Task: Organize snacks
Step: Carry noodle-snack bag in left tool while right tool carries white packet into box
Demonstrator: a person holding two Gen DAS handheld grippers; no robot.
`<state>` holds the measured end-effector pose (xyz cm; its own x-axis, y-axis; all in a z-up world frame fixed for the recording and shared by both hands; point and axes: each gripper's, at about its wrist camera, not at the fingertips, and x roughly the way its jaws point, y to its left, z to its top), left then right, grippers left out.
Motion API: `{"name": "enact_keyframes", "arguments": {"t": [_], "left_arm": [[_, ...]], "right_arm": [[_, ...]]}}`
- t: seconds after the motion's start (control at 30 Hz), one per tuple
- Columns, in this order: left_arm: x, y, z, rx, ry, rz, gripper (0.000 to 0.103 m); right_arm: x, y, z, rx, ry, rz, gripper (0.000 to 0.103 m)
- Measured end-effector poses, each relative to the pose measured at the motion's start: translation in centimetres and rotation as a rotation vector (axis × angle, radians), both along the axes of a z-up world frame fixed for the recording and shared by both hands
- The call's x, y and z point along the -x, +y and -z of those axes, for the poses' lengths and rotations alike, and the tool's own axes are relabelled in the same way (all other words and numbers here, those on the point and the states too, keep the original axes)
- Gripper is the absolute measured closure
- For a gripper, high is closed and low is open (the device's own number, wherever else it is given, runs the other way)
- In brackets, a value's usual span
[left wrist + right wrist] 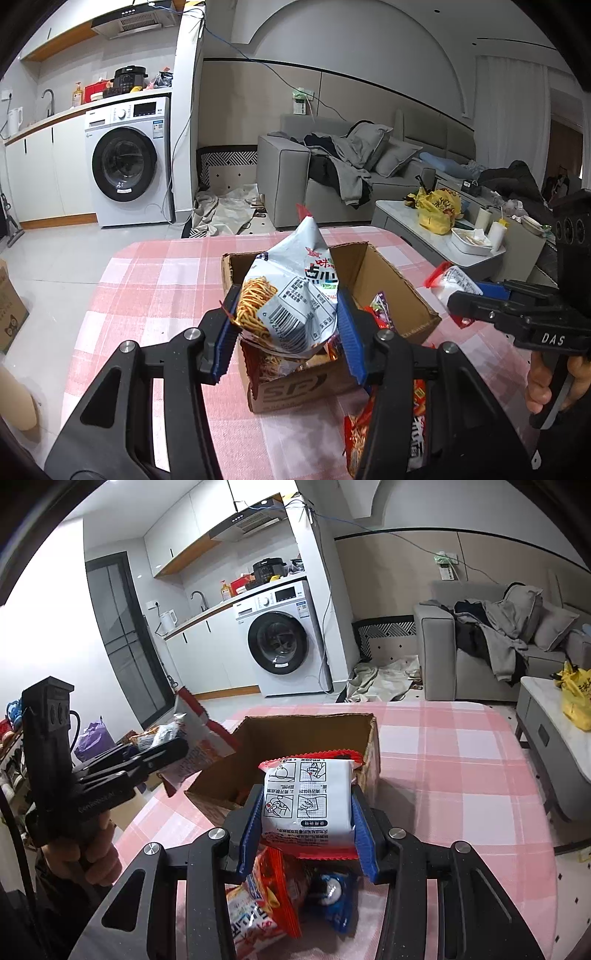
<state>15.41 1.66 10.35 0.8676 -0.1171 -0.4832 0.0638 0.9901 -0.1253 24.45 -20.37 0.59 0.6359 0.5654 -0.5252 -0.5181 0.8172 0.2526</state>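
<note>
Left wrist view shows my left tongs (288,325) pinching a light, crinkly white noodle-snack bag (291,295) at its puffy middle above the brown cardboard box (391,280), while my right tongs (308,823) clamp a soft white-and-red packet (308,801) by its sides.

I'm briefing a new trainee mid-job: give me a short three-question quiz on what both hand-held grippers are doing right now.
1. True or false: the left hand-held gripper is shut on a noodle snack bag above the cardboard box.
2. What does the right hand-held gripper hold? A) a yellow bag B) a white packet with red edges C) nothing
3. Fill in: loose snack packets lie on the pink checked ____.

Key:
1. True; its blue pads press the bag's two sides.
2. B
3. tablecloth
</note>
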Motion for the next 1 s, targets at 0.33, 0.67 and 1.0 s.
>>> {"name": "enact_keyframes", "arguments": {"t": [0.33, 0.67, 1.0], "left_arm": [[-3.8, -1.2, 1.9, -0.026, 0.021, -0.008, 0.065], [-5.3, -1.4, 3.8, -0.011, 0.038, 0.010, 0.066], [-5.7, -1.3, 4.9, -0.010, 0.059, 0.010, 0.066]], "right_arm": [[-2.2, 1.6, 0.8, -0.012, 0.026, -0.026, 0.058], [-3.5, 2.3, 1.0, 0.004, 0.034, -0.031, 0.058], [-5.1, 4.0, 2.0, 0.021, 0.056, -0.024, 0.058]]}}
